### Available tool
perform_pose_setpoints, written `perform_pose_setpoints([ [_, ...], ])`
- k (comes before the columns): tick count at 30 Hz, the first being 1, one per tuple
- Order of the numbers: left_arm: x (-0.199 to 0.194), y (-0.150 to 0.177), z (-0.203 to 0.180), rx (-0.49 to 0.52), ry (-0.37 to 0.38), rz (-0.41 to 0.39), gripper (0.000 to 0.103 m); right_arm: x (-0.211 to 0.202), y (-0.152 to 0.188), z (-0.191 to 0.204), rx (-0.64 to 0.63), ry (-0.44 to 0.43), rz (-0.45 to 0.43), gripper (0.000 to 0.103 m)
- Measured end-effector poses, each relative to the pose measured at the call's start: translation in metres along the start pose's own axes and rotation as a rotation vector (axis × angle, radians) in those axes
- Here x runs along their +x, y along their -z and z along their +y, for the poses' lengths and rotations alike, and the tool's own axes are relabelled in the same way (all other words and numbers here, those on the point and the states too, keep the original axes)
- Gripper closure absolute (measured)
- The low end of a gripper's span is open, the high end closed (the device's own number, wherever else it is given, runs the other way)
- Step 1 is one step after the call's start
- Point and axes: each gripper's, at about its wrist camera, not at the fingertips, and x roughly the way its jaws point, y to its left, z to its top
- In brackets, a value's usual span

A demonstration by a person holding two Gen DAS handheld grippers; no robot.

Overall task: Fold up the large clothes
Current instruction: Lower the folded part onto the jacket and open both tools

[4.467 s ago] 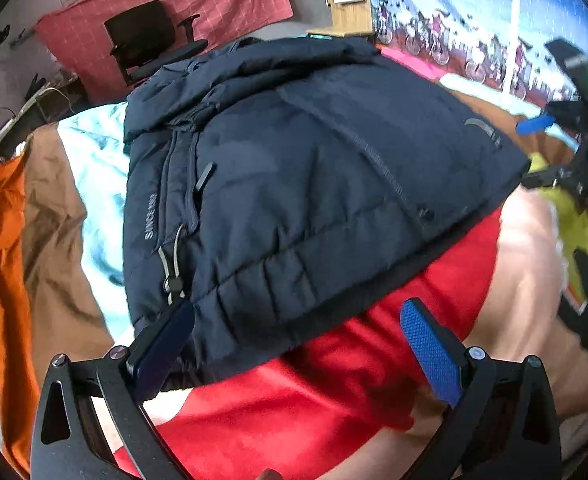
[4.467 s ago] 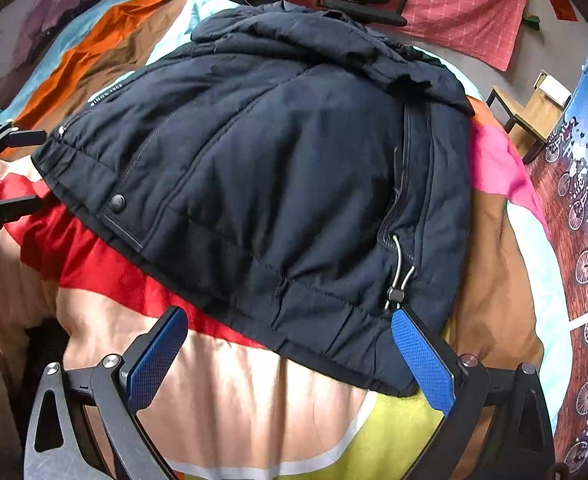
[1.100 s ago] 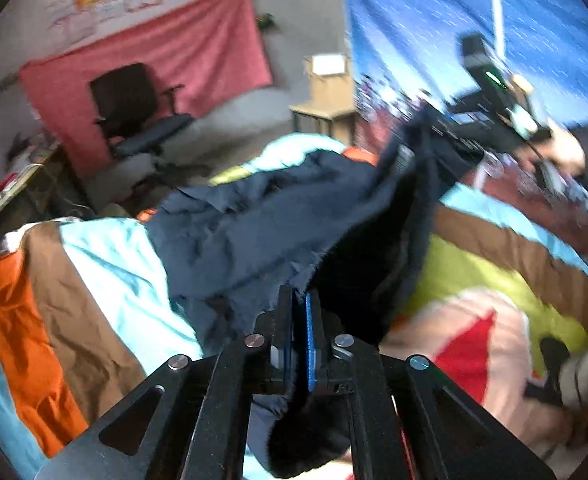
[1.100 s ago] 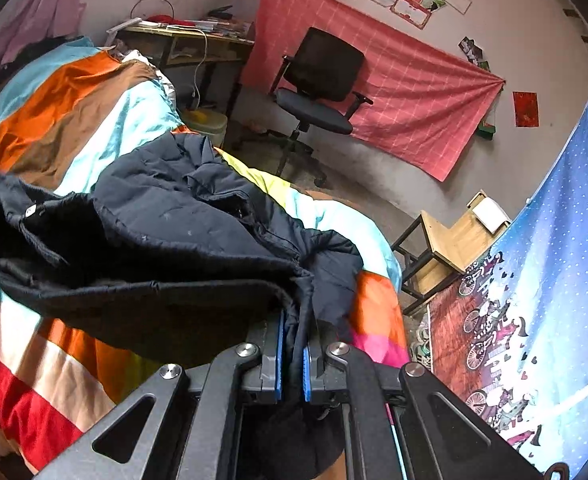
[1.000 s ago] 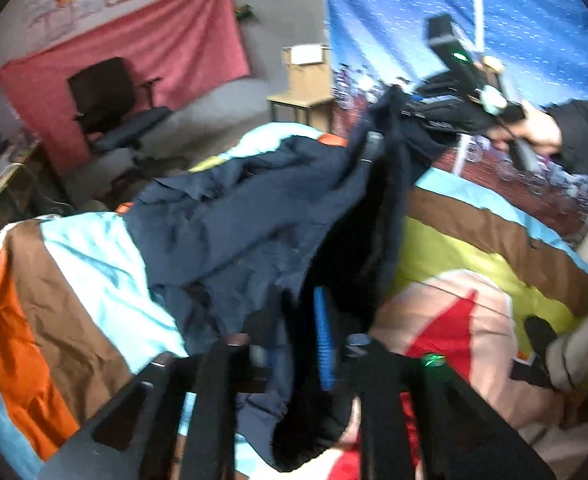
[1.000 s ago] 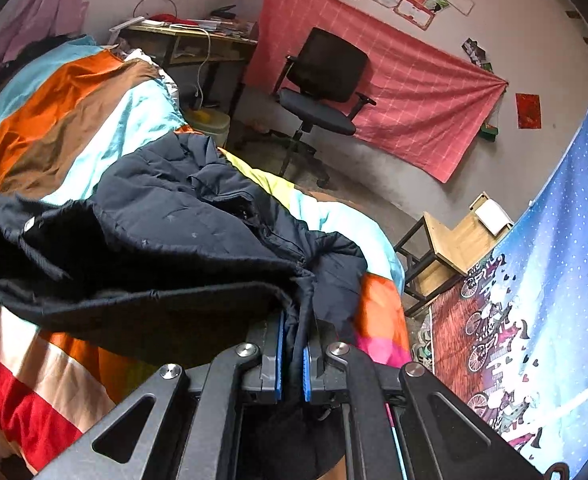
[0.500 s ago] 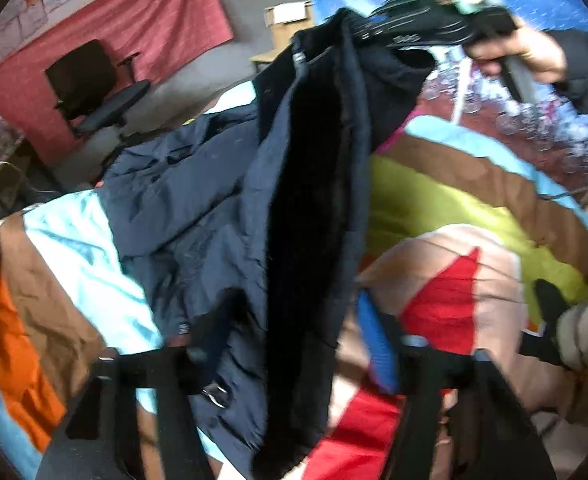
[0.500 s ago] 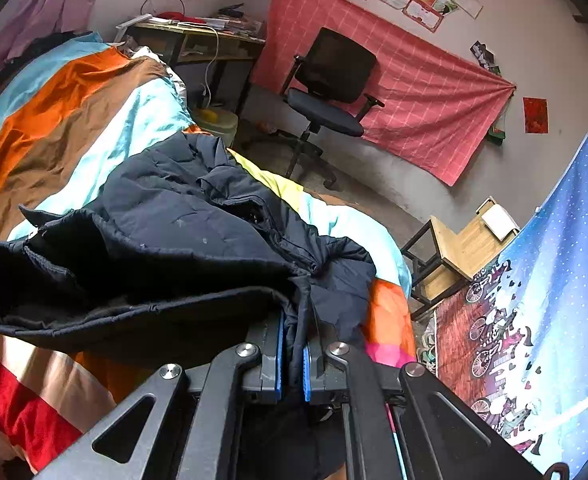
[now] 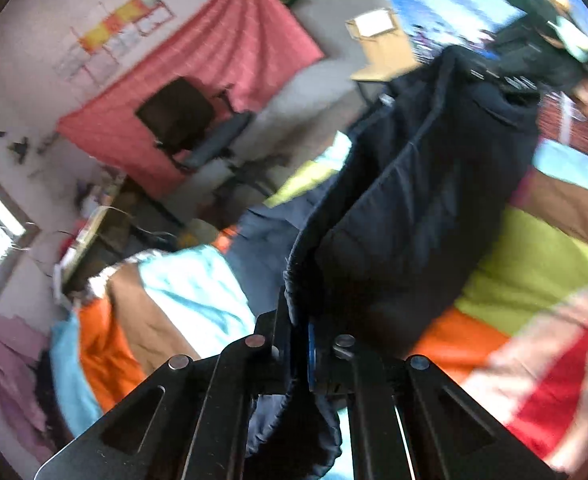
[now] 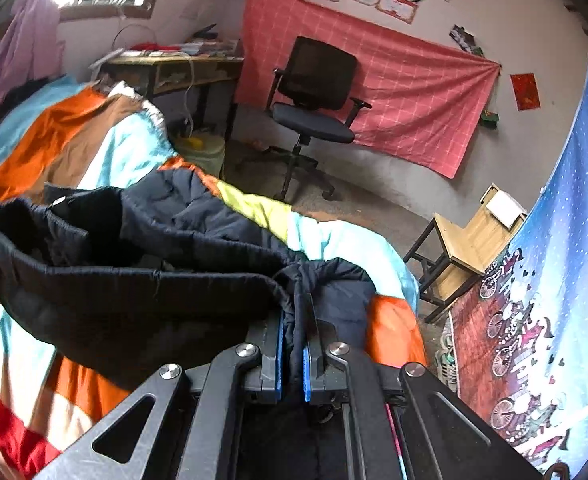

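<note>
Evidently both tongs have hold of the same garment so that its hem can be carried over toward the far end of the bed for a fold: the left gripper (image 9: 298, 334) is clenched on a dark edge of the navy padded jacket (image 9: 409, 216), and the right gripper (image 10: 292, 354) is likewise clenched on a bunched corner of it, fabric pinched between its blue pads (image 10: 279, 360). Held up at two points, the jacket hangs as a slack sheet between them, its lower part lifted off the striped bedspread (image 10: 70, 148) while the collar end lies on the mattress near the far edge. It is a quilted, puffy shell with a faint sheen and stitched channels, backed by a matte black lining that shows along the raised hem. That bulk suggests it will fold softly and may spring open unless pressed flat. Bands of orange, brown, pale blue and yellow-green run across the bedspread. Motion blur smears the left wrist view, so how much cloth the left pads hold is hard to judge.
</note>
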Motion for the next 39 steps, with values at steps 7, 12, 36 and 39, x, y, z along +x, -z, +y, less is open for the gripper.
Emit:
perform_pose_setpoints([
  [7, 0.068, -0.049, 0.038, -0.113, -0.175, -0.081, 0.099, 0.041, -0.025, -0.029, 0.068, 0.007, -0.012, 0.096],
  [12, 0.123, -0.08, 0.054, -0.193, -0.215, -0.071, 0.101, 0.073, -0.041, -0.039, 0.034, 0.042, 0.005, 0.096],
  [36, 0.181, -0.113, 0.079, -0.527, 0.013, -0.152, 0.1, 0.22, -0.013, -0.064, 0.206, -0.004, 0.033, 0.091],
  [39, 0.175, -0.101, 0.065, -0.53, 0.093, -0.122, 0.077, 0.22, -0.012, -0.07, 0.215, 0.001, 0.07, 0.07],
])
